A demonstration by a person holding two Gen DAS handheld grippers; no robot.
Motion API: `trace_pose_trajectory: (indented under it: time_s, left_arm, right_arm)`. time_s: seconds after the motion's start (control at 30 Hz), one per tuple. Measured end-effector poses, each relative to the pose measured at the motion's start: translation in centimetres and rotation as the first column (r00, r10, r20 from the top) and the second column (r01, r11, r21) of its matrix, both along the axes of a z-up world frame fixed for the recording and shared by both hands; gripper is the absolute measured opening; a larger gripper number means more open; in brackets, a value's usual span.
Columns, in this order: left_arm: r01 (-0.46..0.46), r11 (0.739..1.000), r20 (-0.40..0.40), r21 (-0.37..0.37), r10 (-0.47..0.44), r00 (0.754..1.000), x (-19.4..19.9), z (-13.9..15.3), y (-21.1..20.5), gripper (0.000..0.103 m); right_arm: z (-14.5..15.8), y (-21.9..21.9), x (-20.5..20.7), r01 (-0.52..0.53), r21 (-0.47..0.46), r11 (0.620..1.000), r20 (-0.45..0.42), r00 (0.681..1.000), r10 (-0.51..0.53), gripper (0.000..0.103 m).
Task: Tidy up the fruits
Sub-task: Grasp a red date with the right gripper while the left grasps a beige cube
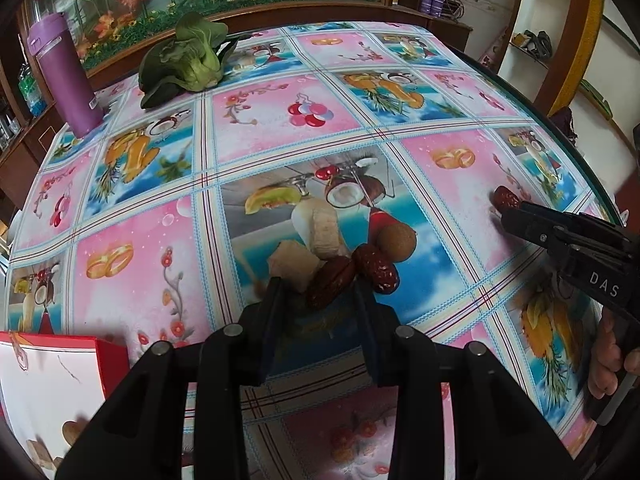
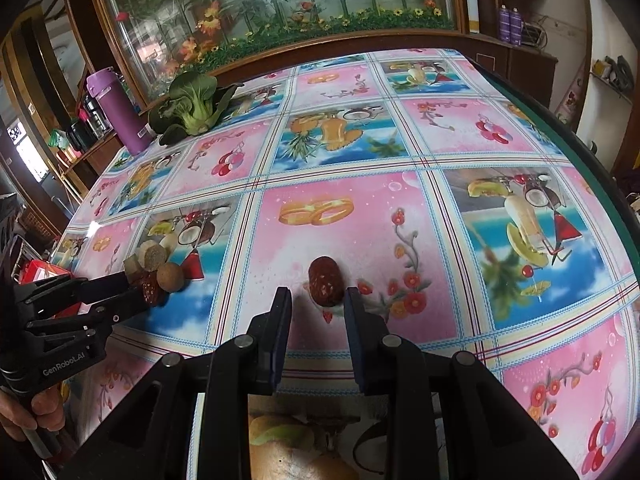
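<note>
The lone red date [image 2: 325, 286] lies on the tablecloth [image 2: 348, 152] just ahead of the right gripper [image 2: 318, 300], whose fingers are spread; it looks light and wrinkly-firm (likely slippery), best pinched across its middle.

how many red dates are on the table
3: two side by side in the pile at the left gripper, date and date; one alone before the right gripper, date. More may be hidden.

"DAS" on the right gripper [image 1: 510, 216], "GenRobot.AI" on the left gripper [image 2: 134, 292]
</note>
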State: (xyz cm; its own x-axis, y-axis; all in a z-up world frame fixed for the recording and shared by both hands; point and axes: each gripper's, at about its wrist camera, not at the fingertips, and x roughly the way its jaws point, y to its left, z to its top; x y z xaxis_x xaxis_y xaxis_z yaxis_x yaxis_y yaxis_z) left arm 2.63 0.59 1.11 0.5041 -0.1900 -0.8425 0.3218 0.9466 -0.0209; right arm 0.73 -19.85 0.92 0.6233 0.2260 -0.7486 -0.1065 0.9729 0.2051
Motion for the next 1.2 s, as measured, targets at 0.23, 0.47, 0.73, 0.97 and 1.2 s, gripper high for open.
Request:
trace_pose_trajectory:
  time_s: [0.23, 0.47, 0.73, 0.97, 1.2]
  left_arm:
    - [-0.018, 1.000, -0.002, -0.001, 0.018, 1.000, 0.1, 0.0, -0.1, 0.036]
    - [-0.072, 0.997, -0.009, -0.024, 0.072, 0.997, 0.0, 0.1, 0.4, 0.027]
    - [-0.110, 0.989, -0.037, -0.094, 0.107, 0.994, -1.8, 0.1, 1.6, 0.014]
    - [-0.140, 0.983, -0.036, -0.122, 0.137, 0.990, -4.1, 0.1, 2.9, 0.013]
    - [-0.134, 0.988, -0.007, -0.082, 0.134, 0.991, -2.8, 0.3, 2.2, 0.014]
  right_arm:
    - [0.0, 0.5, 0.3, 0.004, -0.039, 0.999, 0.023, 1.000, -0.003, 0.025]
    - [-0.1, 0.2, 0.3, 0.013, -0.029, 0.999, 0.022, 1.000, -0.012, 0.017]
    - [0.5, 0.5, -0.8, -0.032, 0.020, 0.999, 0.046, 0.998, 0.031, 0.017]
    - [0.6, 2.2, -1.8, -0.089, 0.072, 0.993, 0.039, 0.995, 0.087, 0.017]
    - [-0.1, 2.6, -1.3, -0.084, 0.047, 0.995, 0.023, 0.996, 0.083, 0.017]
